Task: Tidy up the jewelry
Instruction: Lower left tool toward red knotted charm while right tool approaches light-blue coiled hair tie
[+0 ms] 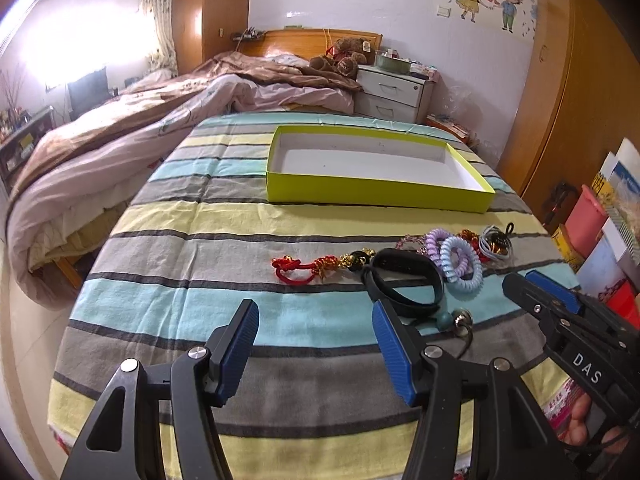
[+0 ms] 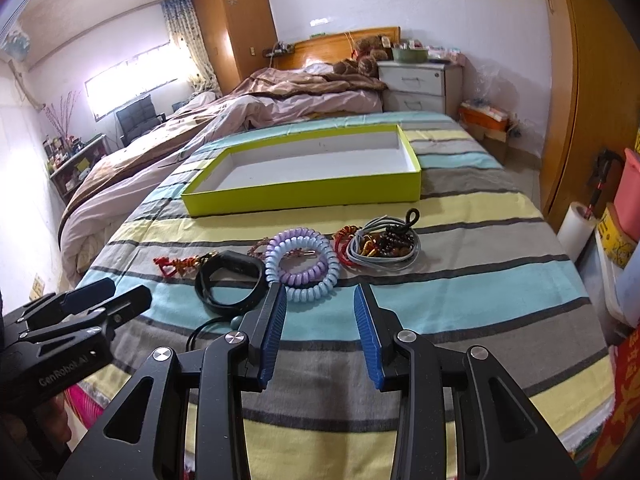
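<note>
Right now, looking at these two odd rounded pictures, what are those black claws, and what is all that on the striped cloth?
No robot arm here: a person holds a two-finger gripper in each hand, each with a wide-angle camera looking along its fingers. One picture is from the left gripper, the other from the right gripper. Both are open and hold nothing. On the striped cloth lie jewelry pieces: a black band, spiral coil rings, a red knotted cord and a bead bundle. Behind them sits an empty yellow-green tray.
</note>
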Motion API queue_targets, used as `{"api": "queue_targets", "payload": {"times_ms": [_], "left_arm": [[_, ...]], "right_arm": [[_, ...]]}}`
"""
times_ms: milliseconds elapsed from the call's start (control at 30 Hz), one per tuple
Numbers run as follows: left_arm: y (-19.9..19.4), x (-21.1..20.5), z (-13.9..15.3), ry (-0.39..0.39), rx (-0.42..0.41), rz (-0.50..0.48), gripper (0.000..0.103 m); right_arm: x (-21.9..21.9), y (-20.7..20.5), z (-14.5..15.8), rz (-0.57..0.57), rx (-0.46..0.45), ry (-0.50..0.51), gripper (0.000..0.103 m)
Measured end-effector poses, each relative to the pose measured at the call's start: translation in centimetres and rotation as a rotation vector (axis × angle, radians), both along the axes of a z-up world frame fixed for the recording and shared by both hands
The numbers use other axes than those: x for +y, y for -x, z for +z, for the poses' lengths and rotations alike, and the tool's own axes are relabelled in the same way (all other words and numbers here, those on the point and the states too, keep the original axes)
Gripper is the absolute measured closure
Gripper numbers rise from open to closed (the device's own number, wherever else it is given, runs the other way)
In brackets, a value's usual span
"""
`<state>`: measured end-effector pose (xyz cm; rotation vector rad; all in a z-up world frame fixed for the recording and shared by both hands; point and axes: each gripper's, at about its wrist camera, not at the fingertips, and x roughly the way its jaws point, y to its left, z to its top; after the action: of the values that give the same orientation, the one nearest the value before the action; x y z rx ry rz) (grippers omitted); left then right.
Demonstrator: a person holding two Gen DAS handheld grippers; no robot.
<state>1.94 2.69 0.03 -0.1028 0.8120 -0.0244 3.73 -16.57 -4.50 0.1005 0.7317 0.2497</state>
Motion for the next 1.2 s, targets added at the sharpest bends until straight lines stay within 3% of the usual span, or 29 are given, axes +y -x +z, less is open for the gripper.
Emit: {"api": "queue_targets", "payload": {"times_ms": [67, 333, 500, 667, 700, 733, 900, 967, 1067, 1200], "left_arm": [[-0.5, 0.6, -0.1, 0.022, 0.005, -0.004, 0.044], [-1.8, 2.5, -0.6, 0.039, 0.028, 0.007, 0.044], [-2.1, 3.4, -0.9, 0.066, 0.046, 0.012, 0.044], [-2.4, 4.0, -1.2, 0.084, 0.056, 0.015, 0.044], [-2.4, 4.1, -1.3, 0.085, 0.057, 0.015, 0.044], [-2.5, 4.1, -1.3, 0.085, 0.059, 0.013, 0.044], [-2.9, 4.7, -1.4, 0.100, 0.070, 0.011, 0.044], [-3.1, 4.7, -1.4, 0.093, 0.073, -0.001, 0.044], [-3.7, 4.6, -1.4, 0.106, 0.078, -0.050, 0.044], [-4.5, 4.0, -1.8, 0.055, 0.098, -0.094, 0.044]], "right_arm": [[-0.2, -0.9, -0.3, 0.001, 0.019, -0.024, 0.057], [0.3, -4.4, -1.7, 0.023, 0.105, -0.064, 0.057], [0.9, -4.9, -2.0, 0.039, 0.108, -0.042, 0.058], [1.2, -5.2, -2.2, 0.046, 0.114, -0.032, 0.069], [1.2, -5.3, -2.2, 0.047, 0.116, -0.031, 0.073], [1.2, -5.3, -2.3, 0.042, 0.117, -0.028, 0.084], [0.8, -5.5, -2.4, 0.026, 0.115, -0.036, 0.094], [0.6, -5.4, -2.2, 0.024, 0.107, -0.037, 0.103], [0.2, -5.3, -1.8, 0.018, 0.093, -0.045, 0.103], [-0.2, -5.3, -1.5, 0.021, 0.082, -0.065, 0.103]]}}
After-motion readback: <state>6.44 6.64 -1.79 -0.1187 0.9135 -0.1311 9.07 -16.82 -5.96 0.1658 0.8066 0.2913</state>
